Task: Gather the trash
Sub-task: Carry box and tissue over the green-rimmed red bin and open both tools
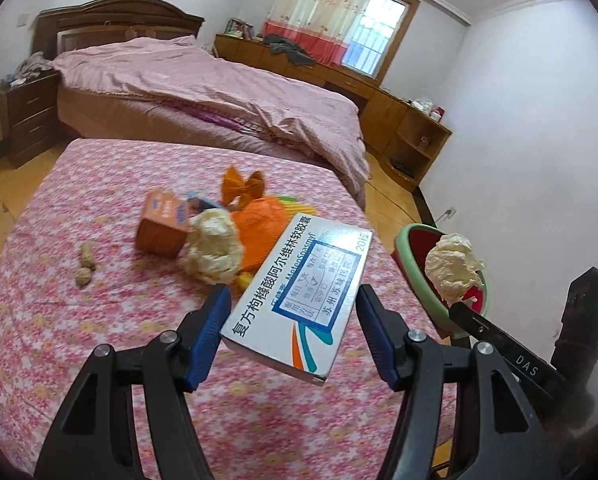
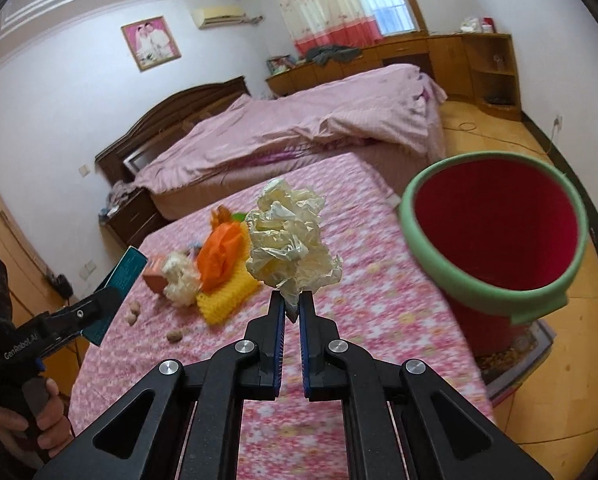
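My left gripper (image 1: pixel 291 316) is shut on a white medicine box (image 1: pixel 299 296) with blue and Chinese print, held above the flowered table (image 1: pixel 59 340). The right wrist view shows that box's teal end (image 2: pixel 125 276) in the left gripper (image 2: pixel 99 304), which a hand holds. My right gripper (image 2: pixel 293 300) is shut on a crumpled cream wad (image 2: pixel 291 240), lifted off the table. The wad (image 1: pixel 453 268) hangs in front of the red bin with a green rim (image 1: pixel 423 280). That bin (image 2: pixel 479 294) stands at the table's right edge, its mouth tilted toward me.
On the table lie a second cream wad (image 1: pixel 213 250), an orange carton (image 1: pixel 161 224), an orange bag (image 1: pixel 259 232), a yellow mesh piece (image 2: pixel 227 296) and peanuts (image 1: pixel 86 260). Behind are a pink bed (image 1: pixel 219 92), a nightstand (image 1: pixel 27 116) and wooden cabinets (image 1: pixel 415 132).
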The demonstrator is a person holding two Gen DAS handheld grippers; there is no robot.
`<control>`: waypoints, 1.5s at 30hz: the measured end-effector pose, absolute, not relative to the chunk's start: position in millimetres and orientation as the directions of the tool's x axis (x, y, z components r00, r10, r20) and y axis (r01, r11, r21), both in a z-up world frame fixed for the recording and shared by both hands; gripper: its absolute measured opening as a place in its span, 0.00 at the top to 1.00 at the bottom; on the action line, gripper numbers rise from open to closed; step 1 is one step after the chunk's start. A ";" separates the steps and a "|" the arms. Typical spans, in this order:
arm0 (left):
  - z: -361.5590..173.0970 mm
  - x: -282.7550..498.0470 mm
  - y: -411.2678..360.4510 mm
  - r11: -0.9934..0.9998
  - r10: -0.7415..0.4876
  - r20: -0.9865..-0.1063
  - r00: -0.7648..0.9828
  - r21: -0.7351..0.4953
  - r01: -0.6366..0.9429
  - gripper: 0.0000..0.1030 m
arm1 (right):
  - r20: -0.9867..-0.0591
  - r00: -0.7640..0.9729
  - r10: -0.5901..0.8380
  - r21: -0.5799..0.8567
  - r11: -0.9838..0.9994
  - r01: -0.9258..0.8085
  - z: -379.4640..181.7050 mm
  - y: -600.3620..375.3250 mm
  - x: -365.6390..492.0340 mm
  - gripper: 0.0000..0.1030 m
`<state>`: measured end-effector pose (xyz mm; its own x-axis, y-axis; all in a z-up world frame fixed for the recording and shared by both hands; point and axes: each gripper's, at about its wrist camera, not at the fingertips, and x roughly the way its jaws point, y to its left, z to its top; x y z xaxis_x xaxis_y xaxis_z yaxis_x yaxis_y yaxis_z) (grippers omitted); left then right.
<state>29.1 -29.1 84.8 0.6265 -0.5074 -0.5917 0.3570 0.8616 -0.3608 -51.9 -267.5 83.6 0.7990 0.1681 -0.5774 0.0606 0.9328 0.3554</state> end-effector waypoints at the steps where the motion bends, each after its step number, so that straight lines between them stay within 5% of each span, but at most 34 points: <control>1: 86.5 30.3 -36.5 0.858 -0.514 -0.591 0.622 -0.358 0.369 0.37 | -0.574 0.803 0.157 0.355 0.932 0.072 85.3 -273.4 -53.4 0.93; 28: 60.7 80.8 -266.3 0.729 -0.606 -0.675 0.421 -0.261 0.632 0.37 | -0.625 0.777 -0.067 0.404 0.825 0.396 53.3 -429.1 -61.3 0.93; 45: 34.2 95.8 -318.5 0.697 -0.573 -0.735 0.363 -0.204 0.687 0.36 | -0.662 0.745 -0.081 0.419 0.785 0.457 33.7 -458.4 -49.7 0.87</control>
<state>95.8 -318.5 34.2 0.3634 -0.5726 -0.7349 0.6871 0.6974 -0.2037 -49.7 -458.4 33.7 0.7452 -0.0808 -0.6619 0.4570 0.7847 0.4187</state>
